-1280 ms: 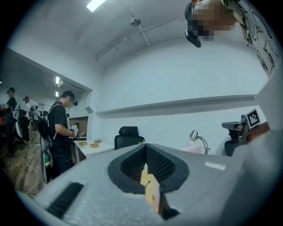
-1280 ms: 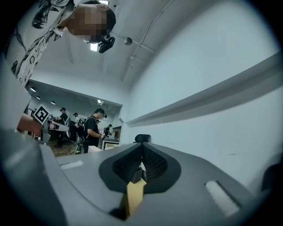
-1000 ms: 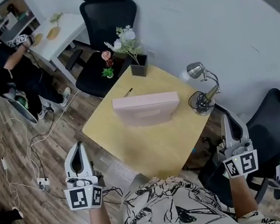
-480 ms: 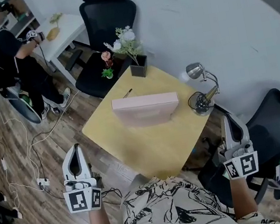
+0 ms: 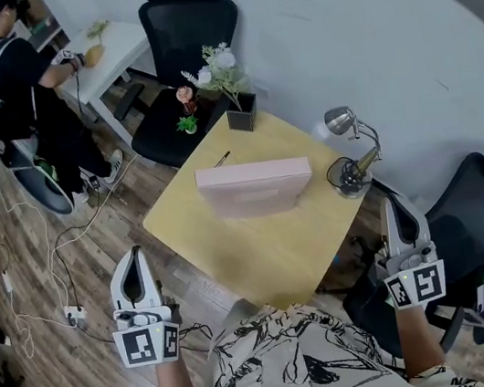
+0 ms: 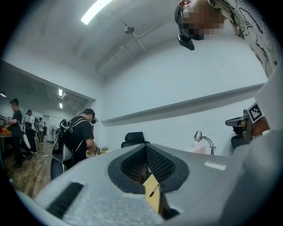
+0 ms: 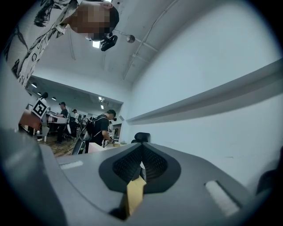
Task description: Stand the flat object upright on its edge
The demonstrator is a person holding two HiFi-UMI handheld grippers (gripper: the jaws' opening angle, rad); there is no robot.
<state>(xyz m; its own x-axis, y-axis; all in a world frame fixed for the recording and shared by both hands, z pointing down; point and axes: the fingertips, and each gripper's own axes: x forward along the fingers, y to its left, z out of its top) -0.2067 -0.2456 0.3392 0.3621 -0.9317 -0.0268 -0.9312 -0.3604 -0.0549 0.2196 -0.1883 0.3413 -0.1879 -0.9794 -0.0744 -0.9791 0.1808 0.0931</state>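
Pink board (image 5: 255, 186) on the bench (image 5: 264, 263) runs crosswise ahead, equally far from my left gripper (image 5: 131, 257) and right gripper (image 5: 399, 205), jaws closed, empty.

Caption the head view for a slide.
Pink flat object upright on yellow table; left tongs and right tongs shut and empty.

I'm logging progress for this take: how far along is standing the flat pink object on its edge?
Looks done: the flat pink rectangular board stands upright on its long edge on the square yellow wooden table, with nothing touching it. In hand: nothing; the left tongs and right tongs are shut, empty and held off the table's near side. Left: nothing that I can see.
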